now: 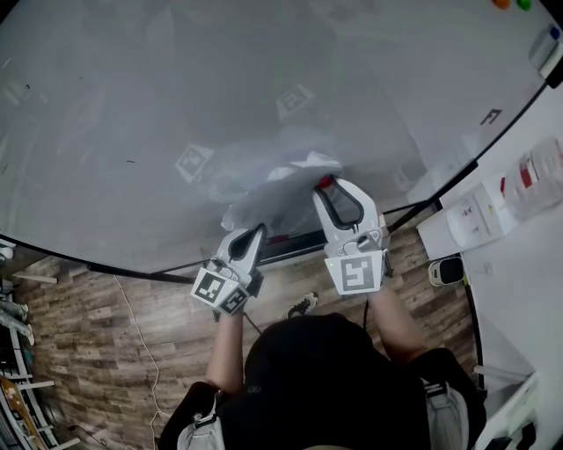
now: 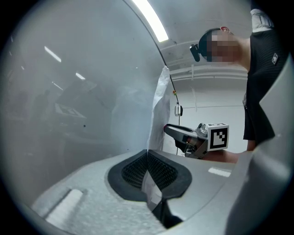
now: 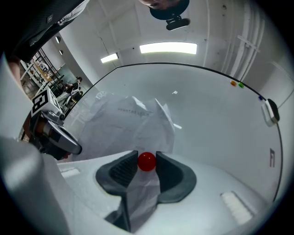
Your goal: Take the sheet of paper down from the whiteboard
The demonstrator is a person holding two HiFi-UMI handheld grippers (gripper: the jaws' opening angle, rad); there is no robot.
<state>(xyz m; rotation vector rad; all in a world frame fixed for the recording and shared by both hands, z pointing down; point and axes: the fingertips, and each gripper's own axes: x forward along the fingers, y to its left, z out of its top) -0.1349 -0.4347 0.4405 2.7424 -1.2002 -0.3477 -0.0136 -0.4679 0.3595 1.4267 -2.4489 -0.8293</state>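
Note:
A crumpled white sheet of paper (image 1: 274,183) hangs against the whiteboard (image 1: 158,97), its lower part bulging off the surface. My left gripper (image 1: 257,232) is shut on the sheet's lower left edge; in the left gripper view the paper (image 2: 159,108) rises from between the closed pads (image 2: 148,158). My right gripper (image 1: 327,186) is at the sheet's right side, shut on a round red magnet (image 3: 146,161) at its tips, with paper (image 3: 128,124) running behind and down between the jaws. Each gripper shows in the other's view: the right gripper (image 2: 180,133) and the left gripper (image 3: 57,137).
An eraser (image 1: 547,48) and orange (image 1: 501,3) and green (image 1: 524,3) magnets sit at the board's upper right. The board's lower rail (image 1: 290,248) runs just under the grippers. A white cabinet with boxes (image 1: 479,215) stands to the right, above wood flooring (image 1: 88,316).

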